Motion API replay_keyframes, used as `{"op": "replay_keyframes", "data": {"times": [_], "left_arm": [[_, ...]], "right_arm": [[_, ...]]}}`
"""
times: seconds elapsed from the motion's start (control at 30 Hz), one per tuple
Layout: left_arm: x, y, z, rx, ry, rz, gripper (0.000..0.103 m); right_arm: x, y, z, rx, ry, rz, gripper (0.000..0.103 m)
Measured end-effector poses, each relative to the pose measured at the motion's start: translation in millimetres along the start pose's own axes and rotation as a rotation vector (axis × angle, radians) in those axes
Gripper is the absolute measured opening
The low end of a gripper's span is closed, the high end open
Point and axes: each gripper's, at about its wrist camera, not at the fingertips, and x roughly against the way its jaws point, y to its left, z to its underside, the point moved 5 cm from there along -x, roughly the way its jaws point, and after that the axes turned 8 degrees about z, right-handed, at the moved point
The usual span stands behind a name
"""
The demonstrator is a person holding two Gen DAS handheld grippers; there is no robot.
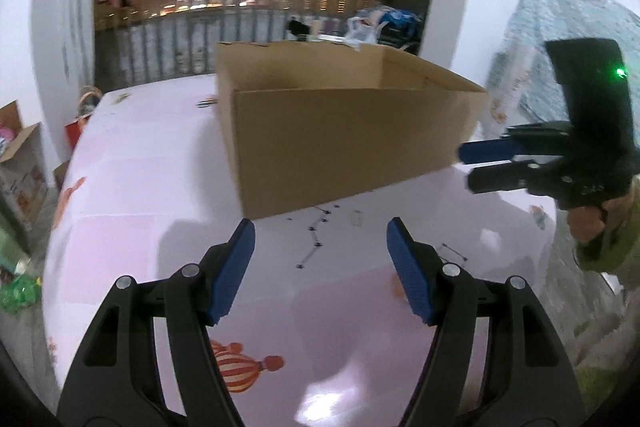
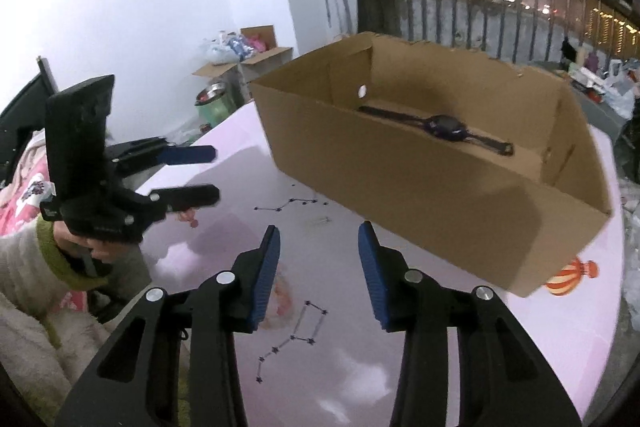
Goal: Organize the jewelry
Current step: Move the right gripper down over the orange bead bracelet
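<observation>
Plainly, both grippers hang over a round table covered with a glossy pale pink cloth (image 2: 500, 347) printed with hot-air balloons and dotted constellation lines. An open brown cardboard box (image 2: 420, 195) with no lid stands on the far half of the table, one long wall facing the cameras. Inside it, on the floor of the box and near its far wall, lies a dark wristwatch (image 2: 444, 127) with a round face and its strap stretched out flat to both sides.

The left gripper (image 1: 320, 251), black with blue ribbed pads, has its jaws spread wide, with nothing between them; below the gap is bare cloth and a thin line of small dark beads or printed dots (image 1: 316, 239) running toward the near wall of the box. Whether that line is a chain or part of the print cannot be told. In the right wrist view the same gripper (image 2: 214, 173) shows at the left edge of the table, carried by a hand (image 2: 92, 247) in a fluffy cream sleeve with a green cuff.

The right gripper (image 2: 318, 263), of the same make, stands released, its jaws narrower than the left's and empty, over the cloth just in front of the box. From the left wrist view it (image 1: 466, 167) hovers beside the right-hand corner of the box, not touching it.
</observation>
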Motion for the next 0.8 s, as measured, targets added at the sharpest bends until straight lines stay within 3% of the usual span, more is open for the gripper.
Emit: {"op": "replay_keyframes", "data": {"times": [0.4, 0.8], "left_arm": [[-13.0, -11.1, 4.0, -0.077, 0.041, 0.083, 0.052], [-32.5, -28.9, -0.4, -0.144, 0.098, 0.131, 0.035]], "right_arm": [[-18.5, 27.9, 42.0, 0.042, 0.125, -0.06, 0.021], [-38.5, 36.0, 49.2, 0.155, 0.162, -0.007, 0.01]]}}
